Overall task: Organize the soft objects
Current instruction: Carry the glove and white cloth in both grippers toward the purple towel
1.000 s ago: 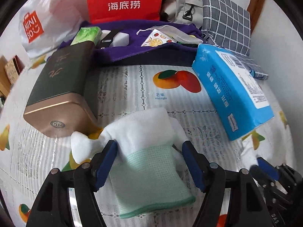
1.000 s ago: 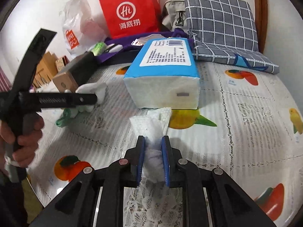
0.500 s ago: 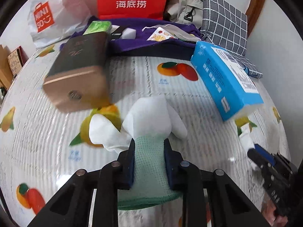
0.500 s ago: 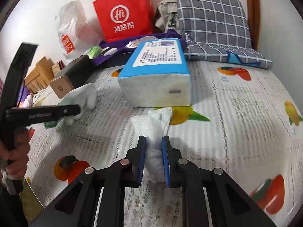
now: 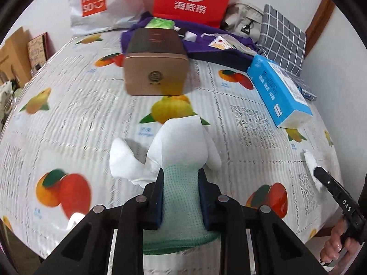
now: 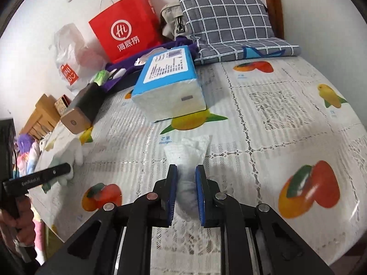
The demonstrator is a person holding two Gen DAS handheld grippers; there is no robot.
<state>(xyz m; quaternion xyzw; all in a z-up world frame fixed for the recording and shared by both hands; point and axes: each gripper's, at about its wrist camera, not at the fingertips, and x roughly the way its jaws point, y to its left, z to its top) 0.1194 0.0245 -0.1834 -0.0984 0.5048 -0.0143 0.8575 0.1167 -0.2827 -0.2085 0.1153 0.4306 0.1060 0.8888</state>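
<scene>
While the left gripper (image 5: 180, 191) clamps its cuff, the glove (image 5: 181, 146) lies lengthwise, fingers (image 5: 121, 158) pointing away.

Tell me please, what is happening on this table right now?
A person holds a tool in each hand. The left tool is shut on a white and green glove. The right tool is shut on a crumpled white tissue. Both sit above the fruit-print tablecloth, near a blue tissue pack.

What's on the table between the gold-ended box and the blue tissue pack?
Nothing stands between the gold-ended box and the blue tissue pack; only the fruit-print tablecloth shows there, clearest in the left wrist view.
</scene>
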